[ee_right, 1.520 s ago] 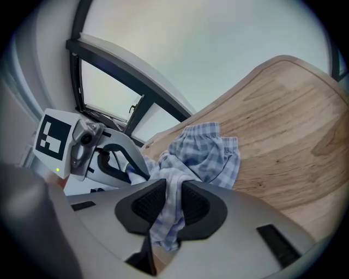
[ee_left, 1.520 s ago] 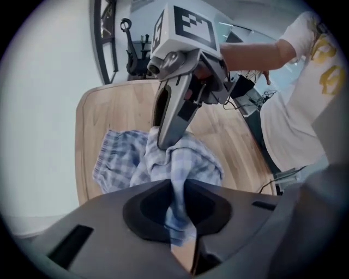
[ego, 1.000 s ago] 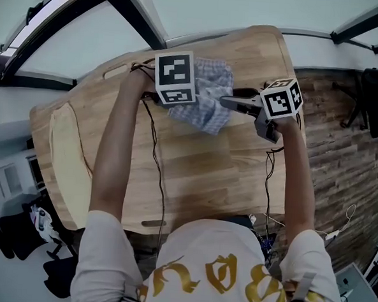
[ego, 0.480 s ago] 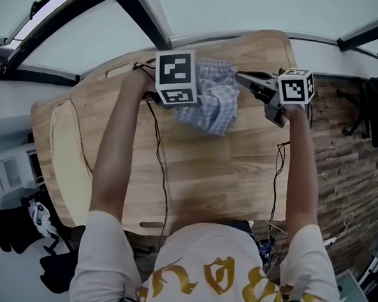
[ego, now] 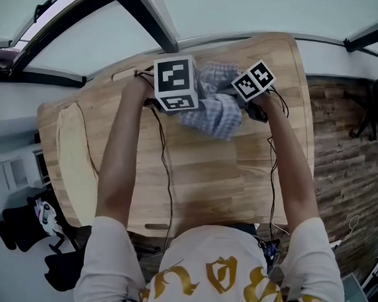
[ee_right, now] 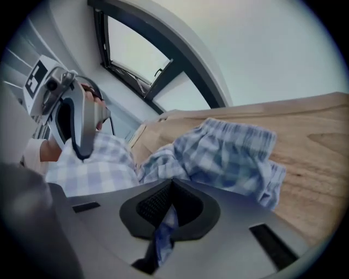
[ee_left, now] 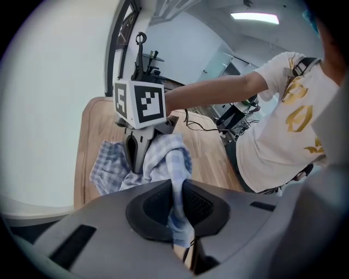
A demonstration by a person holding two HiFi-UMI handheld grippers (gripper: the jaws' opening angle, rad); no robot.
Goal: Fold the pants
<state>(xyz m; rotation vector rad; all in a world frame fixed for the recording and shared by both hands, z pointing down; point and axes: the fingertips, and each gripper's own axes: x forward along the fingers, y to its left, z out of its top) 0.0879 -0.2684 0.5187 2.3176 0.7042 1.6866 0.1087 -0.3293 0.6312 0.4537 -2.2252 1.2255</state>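
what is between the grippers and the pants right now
Nothing visible is. The left gripper and the right gripper are each shut directly on a fold of the pants, with the cloth pinched between their jaws.

the left gripper [ee_left: 178,215] has its jaws closed on a fold of the blue checked pants [ee_left: 163,158]; just ahead of it the right gripper [ee_left: 136,163] noses down into the same cloth; beyond lies the wooden table [ee_left: 90,131]; off to its right reaches a person's arm [ee_left: 218,90]
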